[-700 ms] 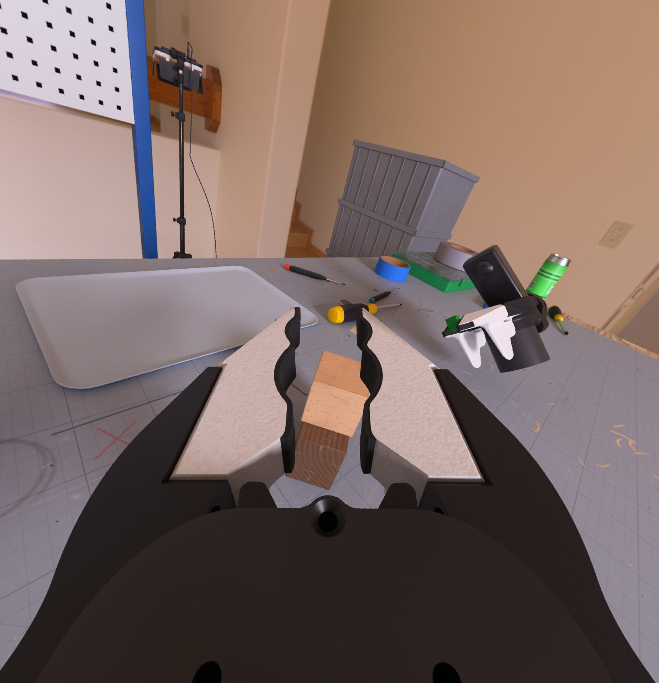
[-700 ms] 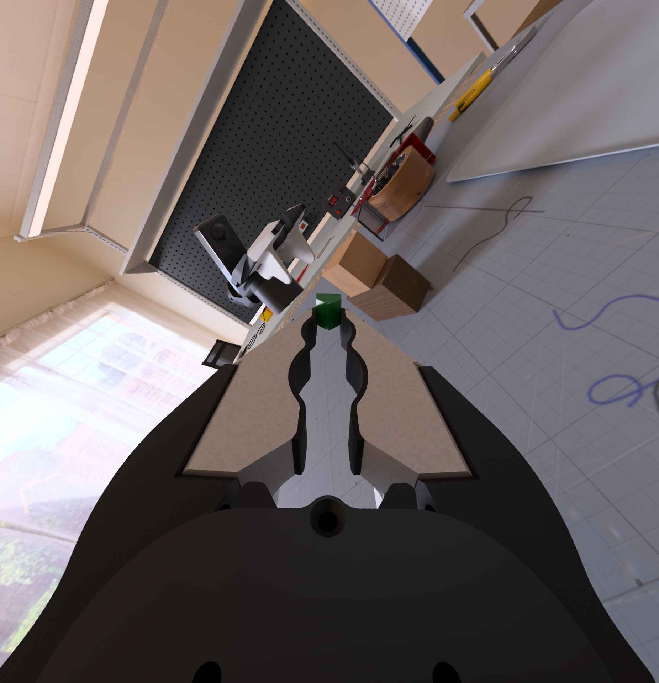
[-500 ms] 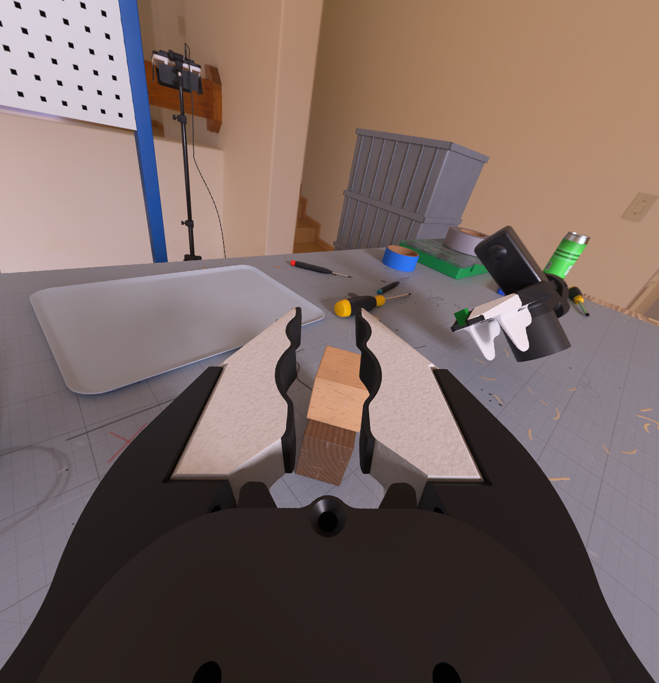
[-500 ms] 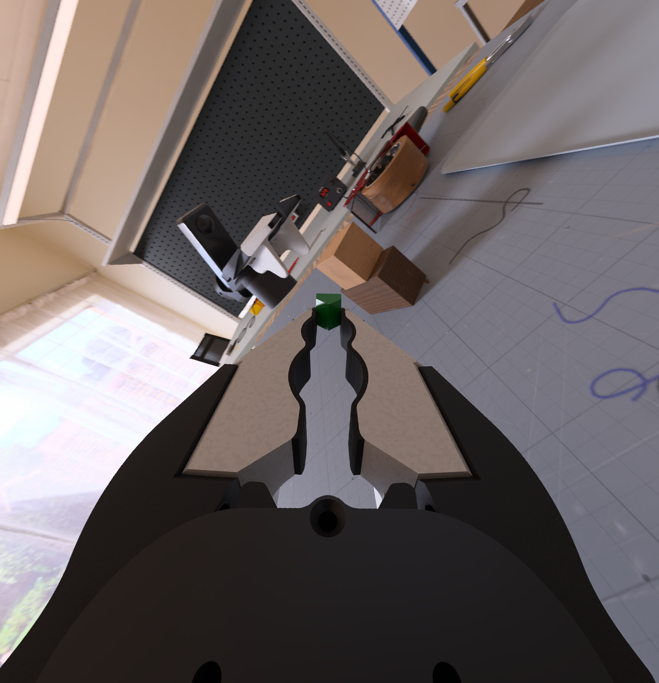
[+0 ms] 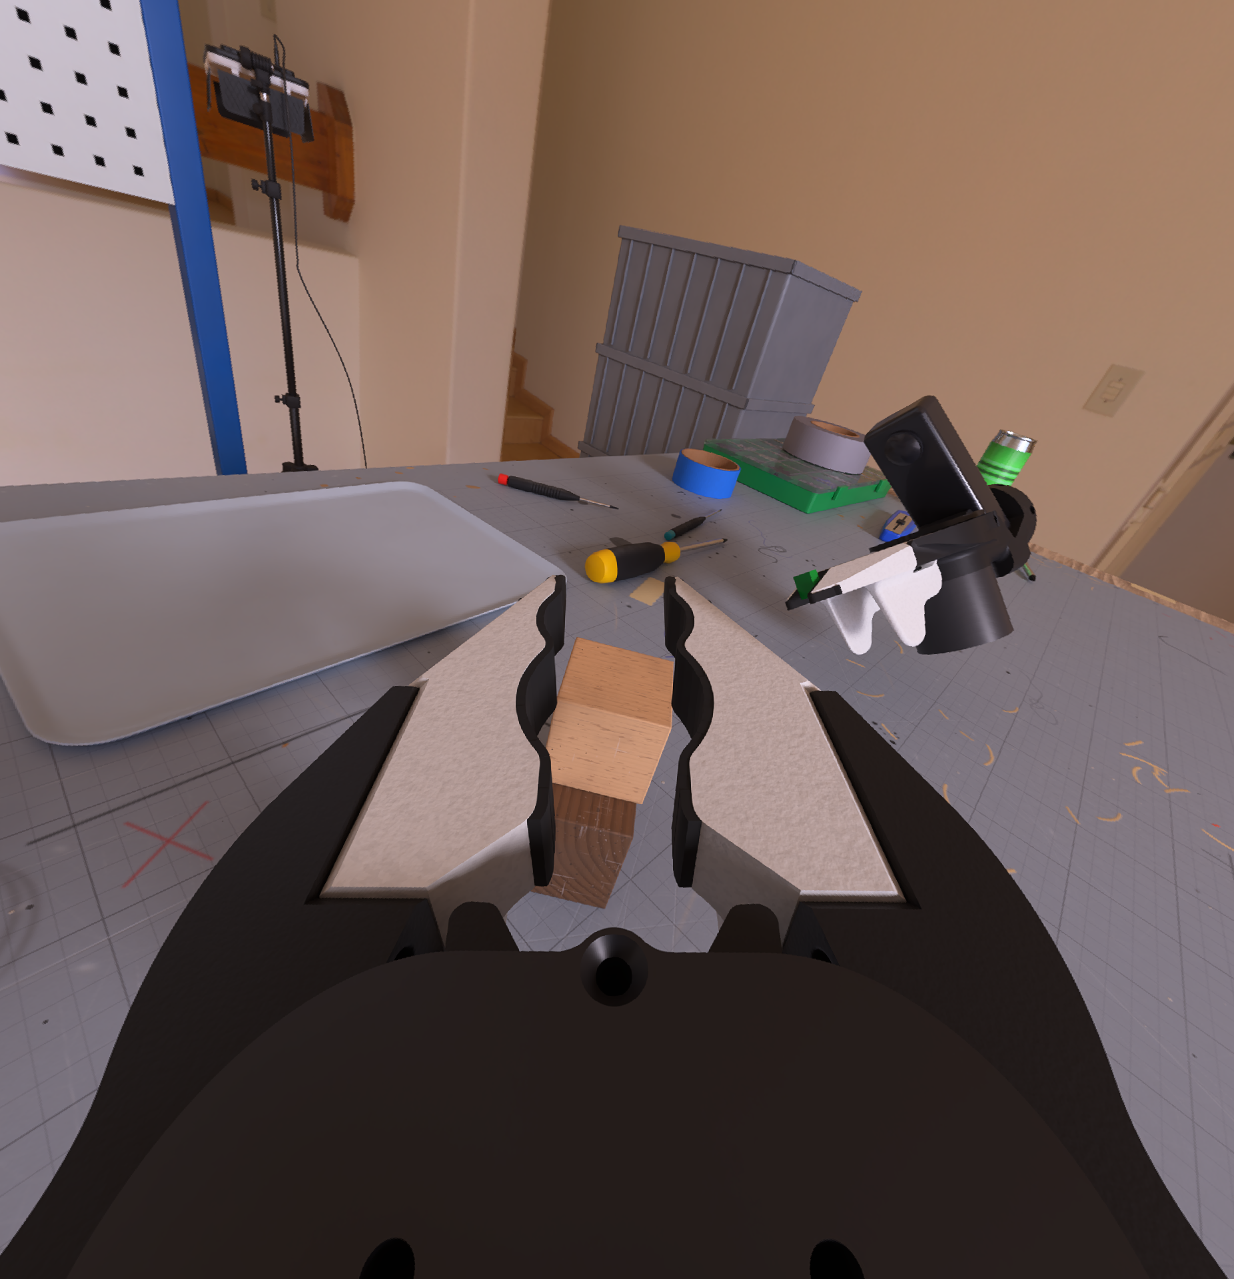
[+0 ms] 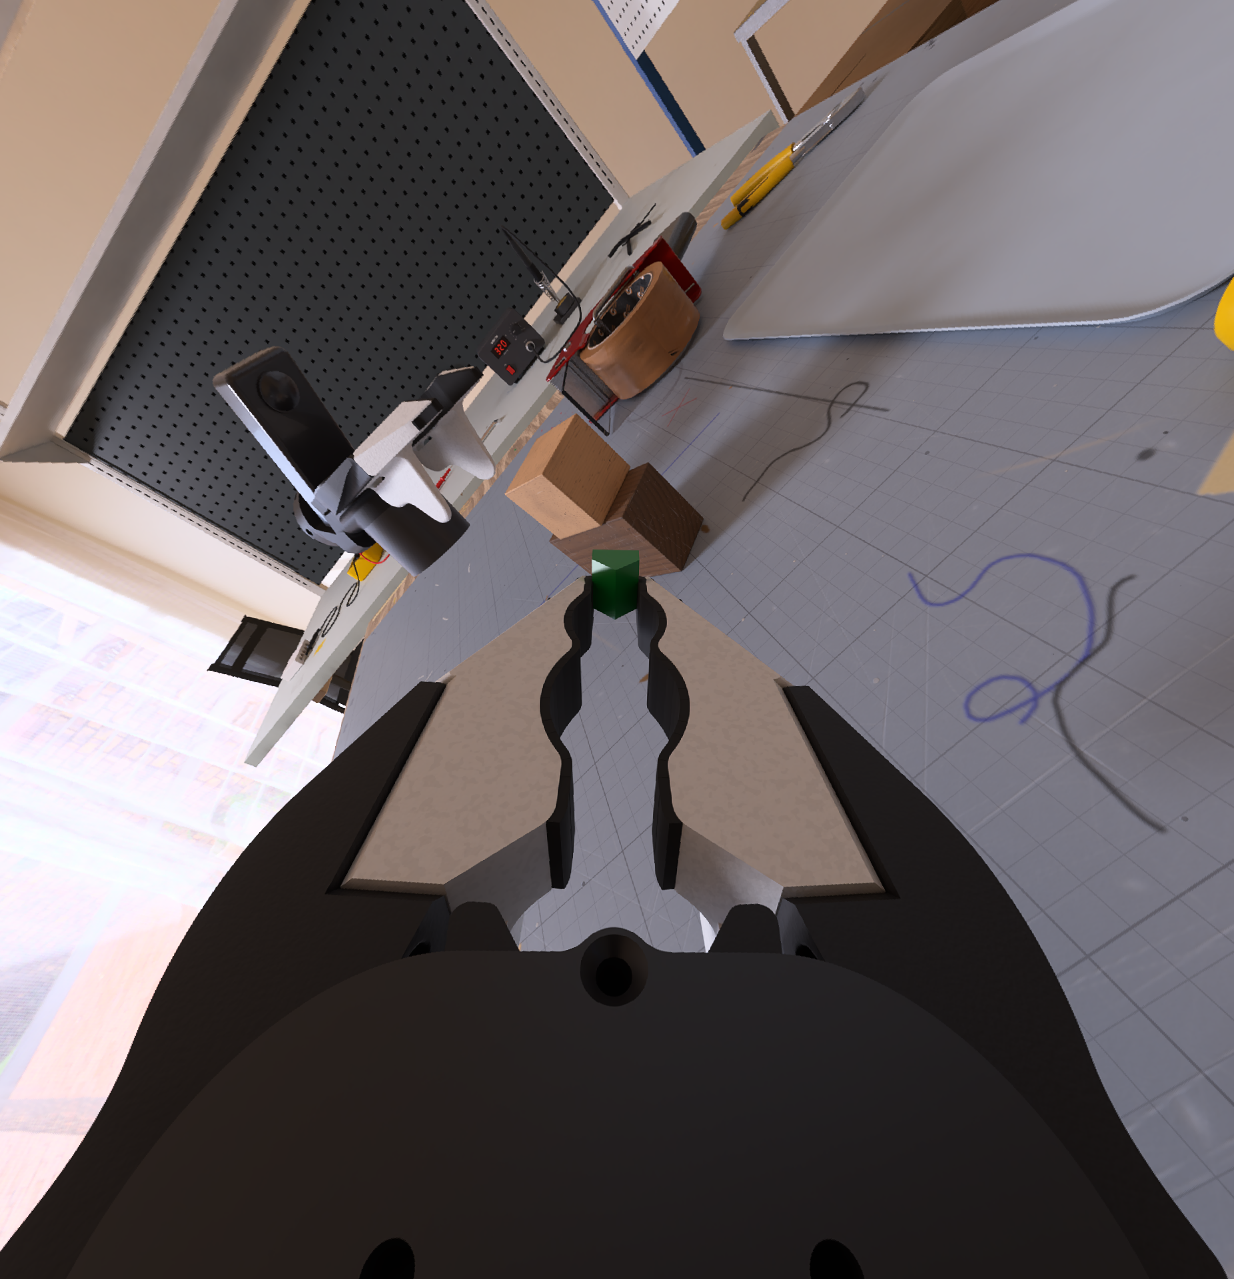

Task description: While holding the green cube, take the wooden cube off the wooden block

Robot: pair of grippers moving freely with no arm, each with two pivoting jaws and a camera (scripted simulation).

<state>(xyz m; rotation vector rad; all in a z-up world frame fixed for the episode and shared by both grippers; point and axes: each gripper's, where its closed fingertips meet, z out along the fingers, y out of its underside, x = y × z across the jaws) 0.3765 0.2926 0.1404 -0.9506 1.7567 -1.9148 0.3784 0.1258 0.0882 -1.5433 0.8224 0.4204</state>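
Observation:
A light wooden cube rests on a darker wooden block on the grey cutting mat. My left gripper is open, and in its own view the cube shows between its fingers. In the right wrist view the left gripper is still a short way from the wooden cube and the block, not touching them. My right gripper is shut on a small green cube at its fingertips, close to the block. The left wrist view shows the right gripper off to the right, above the mat.
A white tray lies to the left of the stack. Screwdrivers, a blue tape roll, a green box and a grey crate are farther back. A brown tape roll stands near the bench edge.
My right gripper has come nearer to the wooden stack with the green cube still in it. My left gripper has edged a little closer to the wooden cube, its jaws as wide as before.

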